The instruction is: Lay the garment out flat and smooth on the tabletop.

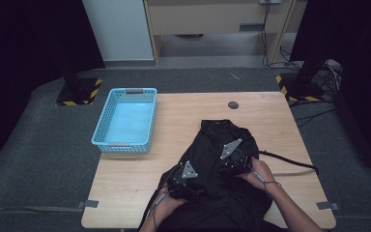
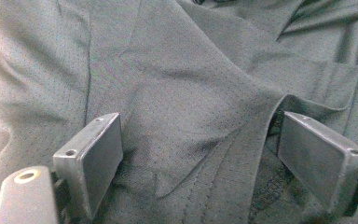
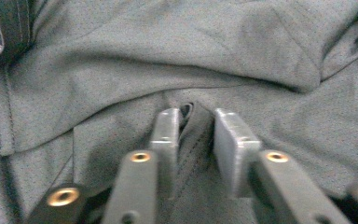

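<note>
A black shirt (image 1: 224, 169) lies crumpled at the counter's (image 1: 183, 116) 6 o'clock edge. The left tool (image 2: 200, 154) stands spread over it — the right tool (image 3: 196, 135) pinches a fold.

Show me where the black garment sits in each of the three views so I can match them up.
High view: the black garment lies crumpled on the near half of the wooden table, right of the blue basket.
Left gripper view: its fabric spreads behind and between the wide-apart jaws.
Right gripper view: its fabric covers the background; a fold stands between the nearly closed jaws.
Shared landmark: the garment's stitched seams and folds.
</note>
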`<action>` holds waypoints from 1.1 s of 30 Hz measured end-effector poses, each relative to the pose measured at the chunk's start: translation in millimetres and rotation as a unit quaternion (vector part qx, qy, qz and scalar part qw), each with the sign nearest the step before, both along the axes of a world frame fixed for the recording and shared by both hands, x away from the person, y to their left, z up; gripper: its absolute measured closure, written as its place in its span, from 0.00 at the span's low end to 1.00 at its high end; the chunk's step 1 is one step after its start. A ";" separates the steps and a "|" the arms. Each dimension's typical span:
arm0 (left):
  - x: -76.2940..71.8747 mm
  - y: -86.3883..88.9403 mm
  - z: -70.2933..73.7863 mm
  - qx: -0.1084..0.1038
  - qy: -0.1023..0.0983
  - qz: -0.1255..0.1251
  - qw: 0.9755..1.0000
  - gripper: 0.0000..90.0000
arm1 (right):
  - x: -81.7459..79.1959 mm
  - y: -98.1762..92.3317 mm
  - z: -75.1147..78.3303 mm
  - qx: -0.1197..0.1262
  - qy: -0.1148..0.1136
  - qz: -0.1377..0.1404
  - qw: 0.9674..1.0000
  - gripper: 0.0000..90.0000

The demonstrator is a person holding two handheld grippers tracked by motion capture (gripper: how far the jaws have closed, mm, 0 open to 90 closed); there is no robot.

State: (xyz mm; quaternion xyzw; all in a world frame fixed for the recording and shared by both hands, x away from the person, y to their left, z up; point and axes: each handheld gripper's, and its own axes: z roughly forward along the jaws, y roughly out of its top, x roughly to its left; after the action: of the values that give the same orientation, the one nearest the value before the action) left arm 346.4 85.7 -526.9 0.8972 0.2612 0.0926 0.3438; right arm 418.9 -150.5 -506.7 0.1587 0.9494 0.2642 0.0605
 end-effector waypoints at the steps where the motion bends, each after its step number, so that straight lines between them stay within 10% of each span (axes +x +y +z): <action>1: 0.1 0.0 0.0 0.000 0.000 0.000 1.000 0.16 | 0.4 -0.7 0.2 0.002 0.001 -0.002 1.000 0.84; 15: 0.2 0.7 0.1 -0.001 -0.001 0.000 1.000 0.17 | 1.3 -22.4 24.0 0.020 0.002 -0.007 1.000 0.98; 33: 0.4 1.4 0.2 -0.001 -0.001 -0.001 1.000 0.17 | -5.8 -107.4 37.2 0.005 -0.003 -0.066 0.998 0.98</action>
State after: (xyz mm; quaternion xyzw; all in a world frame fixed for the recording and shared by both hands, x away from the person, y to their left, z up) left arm 346.7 87.0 -526.7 0.8973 0.2599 0.0929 0.3446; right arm 413.1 -257.9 -469.5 0.2208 0.9352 0.2651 0.0799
